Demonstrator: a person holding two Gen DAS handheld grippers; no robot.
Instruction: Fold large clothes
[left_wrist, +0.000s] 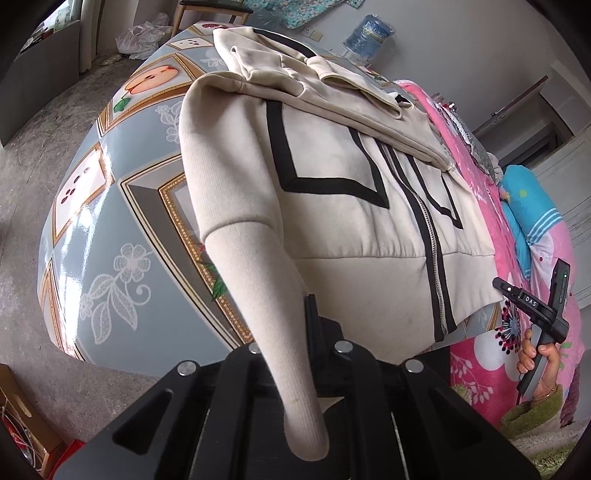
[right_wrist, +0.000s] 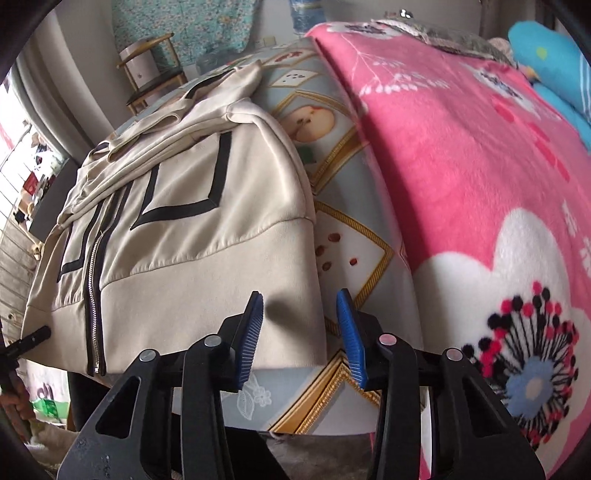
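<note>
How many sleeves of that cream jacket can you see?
2. One sleeve hangs off the table's near edge, clamped in the left gripper; the other sleeve lies folded across the jacket's chest.

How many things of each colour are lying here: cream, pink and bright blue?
Cream: 1, the zip-up jacket spread on the patterned table.
Pink: 1, the flowered blanket beside it.
Bright blue: 1, the soft pillow at the blanket's far end.
Total: 3
</note>
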